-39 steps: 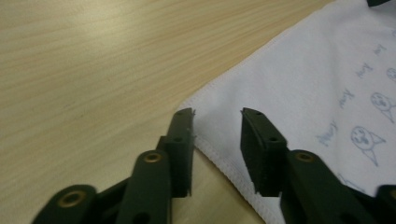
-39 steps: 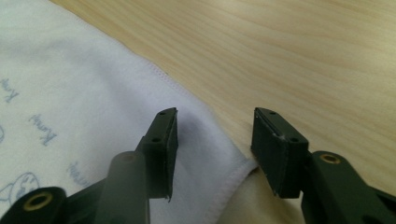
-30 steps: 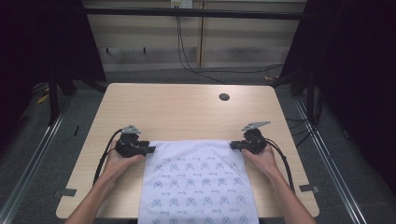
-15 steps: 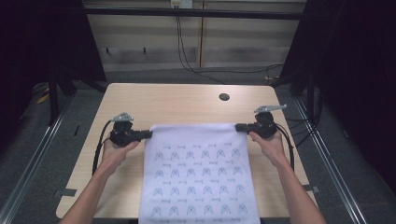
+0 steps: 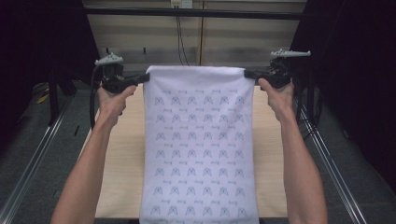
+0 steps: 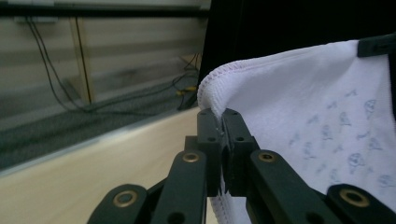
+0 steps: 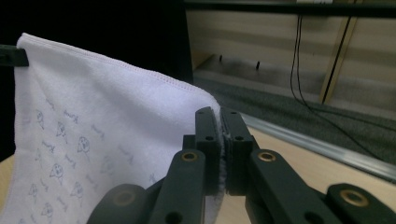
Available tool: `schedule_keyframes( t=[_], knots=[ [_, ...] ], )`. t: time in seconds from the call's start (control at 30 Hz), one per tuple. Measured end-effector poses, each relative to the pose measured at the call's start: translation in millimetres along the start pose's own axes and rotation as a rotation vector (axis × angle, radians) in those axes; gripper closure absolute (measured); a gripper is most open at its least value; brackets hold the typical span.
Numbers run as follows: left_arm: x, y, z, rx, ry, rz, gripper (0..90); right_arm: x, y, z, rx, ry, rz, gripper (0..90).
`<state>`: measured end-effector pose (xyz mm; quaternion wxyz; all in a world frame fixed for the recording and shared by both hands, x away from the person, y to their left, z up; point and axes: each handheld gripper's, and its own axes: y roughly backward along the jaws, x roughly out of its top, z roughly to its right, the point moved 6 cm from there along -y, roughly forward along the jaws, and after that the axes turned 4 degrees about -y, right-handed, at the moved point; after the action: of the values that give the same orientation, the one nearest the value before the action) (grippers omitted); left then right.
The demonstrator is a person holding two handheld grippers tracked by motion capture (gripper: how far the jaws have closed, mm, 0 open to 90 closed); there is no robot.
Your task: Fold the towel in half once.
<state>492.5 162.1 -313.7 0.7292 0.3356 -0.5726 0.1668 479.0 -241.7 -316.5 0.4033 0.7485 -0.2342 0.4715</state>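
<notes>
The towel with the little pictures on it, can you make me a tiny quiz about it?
1. True or false: the towel is held up by two corners.
2. What is the left gripper doing? A) hanging open B) pinching a towel corner C) lying on the table
3. Fill in: the right gripper has its fingers ___ on the towel.

Key: 1 true; 2 B; 3 shut
</notes>
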Motion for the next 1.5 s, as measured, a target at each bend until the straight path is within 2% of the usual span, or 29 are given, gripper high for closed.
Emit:
schedule_keyframes(
  t=[0.07, 0.13, 0.2, 0.27, 0.3, 0.33, 0.37, 0.4, 0.43, 0.47, 0.5, 0.53, 0.57, 0.63, 0.67, 0.7, 0.77, 0.83, 0.9, 1.03, 1.1, 1.13, 1.17, 1.2, 1.27, 1.33, 1.4, 1.43, 1.5],
  knots=[
    [16.4, 7.3, 1.0, 0.003, -0.02, 0.03, 87.7, 15.8, 5.6, -1.2, -0.002, 0.008, 0.028, 87.3],
    [20.4, 15.2, 6.0, -0.009, -0.04, 0.039, 87.7, 28.0, 15.1, -7.6, 0.027, 0.008, 0.081, 87.3],
    [10.8, 21.3, 11.8, -0.025, -0.051, 0.035, 87.7, 26.5, 21.7, -14.6, 0.041, 0.02, 0.083, 87.3],
    [-4.6, 25.7, 17.2, -0.039, -0.058, 0.013, 87.7, 14.9, 26.5, -23.0, 0.054, 0.055, 0.045, 87.3],
    [-17.8, 30.2, 22.8, -0.06, -0.057, 0.006, 87.7, 9.1, 29.1, -26.5, 0.064, 0.068, 0.035, 87.4],
    [-26.1, 32.7, 26.2, -0.065, -0.043, -0.001, 87.8, -2.0, 33.8, -32.4, 0.08, 0.081, 0.009, 87.3],
    [-37.0, 36.5, 32.1, -0.073, -0.052, -0.019, 87.8, -9.2, 37.8, -35.8, 0.082, 0.093, -0.001, 87.3],
    [-51.0, 43.3, 40.6, -0.093, -0.06, -0.032, 87.8, -19.9, 44.7, -42.0, 0.123, 0.085, 0.005, 87.4],
    [-62.1, 49.1, 47.7, -0.122, -0.044, -0.041, 87.7, -36.4, 53.4, -48.8, 0.153, 0.089, -0.004, 87.3],
    [-76.7, 56.4, 55.3, -0.141, -0.059, -0.064, 87.8, -50.7, 60.0, -53.0, 0.163, 0.081, -0.01, 87.4],
    [-87.7, 62.2, 60.7, -0.141, -0.067, -0.087, 87.7, -69.6, 66.2, -57.8, 0.183, 0.077, -0.038, 87.4],
    [-95.4, 67.3, 64.8, -0.159, -0.065, -0.089, 87.7, -84.4, 71.5, -61.1, 0.168, 0.091, -0.063, 87.3],
    [-103.1, 72.0, 69.1, -0.177, -0.049, -0.092, 87.7, -94.6, 75.8, -64.0, 0.178, 0.085, -0.071, 87.4],
    [-121.8, 85.1, 81.9, -0.196, -0.059, -0.09, 87.7, -121.9, 86.3, -71.8, 0.193, 0.084, -0.117, 87.3],
    [-132.1, 90.5, 89.7, -0.228, -0.056, -0.108, 87.7, -131.6, 90.6, -74.8, 0.198, 0.083, -0.131, 87.3],
    [-145.7, 96.2, 98.3, -0.231, -0.071, -0.139, 87.7, -144.3, 96.2, -78.4, 0.202, 0.083, -0.153, 87.3],
    [-170.6, 101.0, 111.0, -0.272, -0.032, -0.181, 87.7, -172.9, 107.2, -85.0, 0.222, 0.064, -0.206, 87.3],
    [-197.5, 101.8, 123.5, -0.285, -0.049, -0.263, 87.7, -197.5, 113.4, -86.8, 0.195, 0.073, -0.267, 87.3],
    [-219.9, 102.1, 133.4, -0.306, -0.034, -0.323, 87.7, -225.3, 117.9, -88.9, 0.215, 0.031, -0.306, 87.3],
    [-246.5, 102.7, 140.8, -0.327, -0.014, -0.387, 87.6, -270.8, 118.4, -96.2, 0.216, 0.008, -0.427, 87.3],
    [-263.9, 100.6, 142.8, -0.341, 0.022, -0.445, 87.5, -284.0, 118.9, -98.3, 0.218, -0.003, -0.454, 87.3],
    [-269.0, 99.4, 145.3, -0.355, 0.018, -0.472, 87.4, -292.5, 118.1, -98.7, 0.223, -0.025, -0.468, 87.3],
    [-272.3, 98.3, 147.1, -0.351, -0.004, -0.503, 87.4, -299.0, 117.0, -99.0, 0.215, -0.032, -0.489, 87.3],
    [-273.3, 97.5, 148.8, -0.356, -0.005, -0.51, 87.4, -306.4, 115.5, -100.6, 0.22, -0.031, -0.522, 87.3],
    [-278.6, 94.7, 147.8, -0.339, -0.014, -0.535, 87.4, -311.5, 112.5, -102.3, 0.197, 0.005, -0.559, 87.3],
    [-283.2, 91.3, 144.4, -0.352, 0.003, -0.552, 87.5, -312.4, 107.0, -99.8, 0.188, 0.008, -0.573, 87.4],
    [-283.0, 90.4, 143.9, -0.351, 0.002, -0.55, 87.6, -313.6, 101.8, -96.2, 0.207, -0.006, -0.581, 87.4],
    [-281.5, 86.4, 140.4, -0.32, -0.044, -0.544, 87.6, -312.3, 98.7, -93.7, 0.199, -0.015, -0.57, 87.4],
    [-277.8, 76.8, 133.2, -0.286, -0.054, -0.539, 87.6, -308.9, 92.0, -90.0, 0.167, -0.015, -0.555, 87.4]
  ],
)
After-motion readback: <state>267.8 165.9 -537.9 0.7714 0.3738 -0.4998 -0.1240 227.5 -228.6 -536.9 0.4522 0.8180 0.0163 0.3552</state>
